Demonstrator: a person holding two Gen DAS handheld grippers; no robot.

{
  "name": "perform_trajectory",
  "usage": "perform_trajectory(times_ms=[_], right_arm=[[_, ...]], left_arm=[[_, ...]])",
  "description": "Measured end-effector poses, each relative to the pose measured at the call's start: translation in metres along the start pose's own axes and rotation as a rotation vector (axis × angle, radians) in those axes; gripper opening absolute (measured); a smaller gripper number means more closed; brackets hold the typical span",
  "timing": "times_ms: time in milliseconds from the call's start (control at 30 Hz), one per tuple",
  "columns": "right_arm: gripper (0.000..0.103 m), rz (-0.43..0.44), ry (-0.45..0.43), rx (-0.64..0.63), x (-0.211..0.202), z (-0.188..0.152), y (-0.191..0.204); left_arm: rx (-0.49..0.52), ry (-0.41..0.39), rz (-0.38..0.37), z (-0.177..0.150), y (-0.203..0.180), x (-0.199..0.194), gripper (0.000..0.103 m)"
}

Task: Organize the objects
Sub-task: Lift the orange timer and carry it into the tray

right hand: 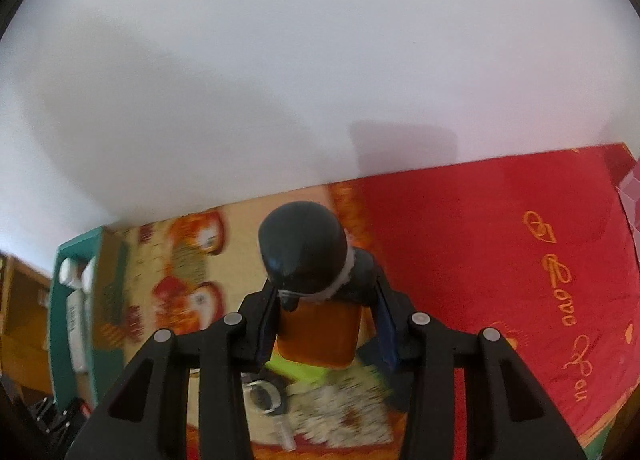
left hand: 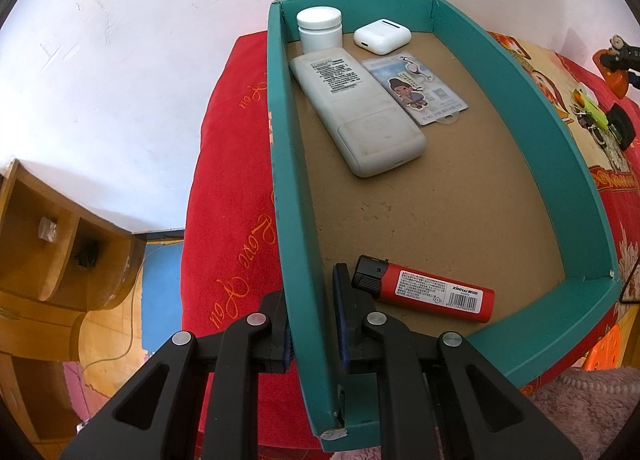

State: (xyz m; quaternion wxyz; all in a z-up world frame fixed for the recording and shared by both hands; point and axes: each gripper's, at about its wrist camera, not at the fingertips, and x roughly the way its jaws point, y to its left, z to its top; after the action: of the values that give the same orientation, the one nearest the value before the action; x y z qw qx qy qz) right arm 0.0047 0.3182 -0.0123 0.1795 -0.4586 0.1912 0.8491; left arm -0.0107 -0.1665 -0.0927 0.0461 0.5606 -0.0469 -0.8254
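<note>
**Toy in the right gripper, box off to its left**

The right gripper is clamped on a toy with a dark rounded top and an orange body, held above the patterned bedspread. Below it lie a green object and a key, blurred. The green box sits well to the left of this gripper, its long axis running away from the camera.

The left gripper straddles the box's near-left wall, one finger outside and one inside; whether it presses the wall I cannot tell for sure, though the pads look tight against it. Inside lie a jar, an earbud case, a remote, a card and a lighter. The box's open floor lies right of the remote, probably the toy's destination.
</note>
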Motion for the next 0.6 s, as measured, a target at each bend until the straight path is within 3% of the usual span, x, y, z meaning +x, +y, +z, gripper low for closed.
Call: perform_trajectory(times_ms=[167,267,600], right_arm=[[0.041,0.068,0.000,-0.087,-0.016,-0.005,0.048],[0.041,0.116,0.004,-0.141,-0.012,0.016,0.086],[0.041,0.265,0.047,-0.290,0.011,-0.008,0.194]], left_arm=[[0.001,-0.001,0.000,0.001,0.000,0.000,0.015],[0.004,-0.003,0.000,0.001,-0.001,0.000,0.015],[0.006,-0.005,-0.001,0.006,-0.001,0.000,0.015]])
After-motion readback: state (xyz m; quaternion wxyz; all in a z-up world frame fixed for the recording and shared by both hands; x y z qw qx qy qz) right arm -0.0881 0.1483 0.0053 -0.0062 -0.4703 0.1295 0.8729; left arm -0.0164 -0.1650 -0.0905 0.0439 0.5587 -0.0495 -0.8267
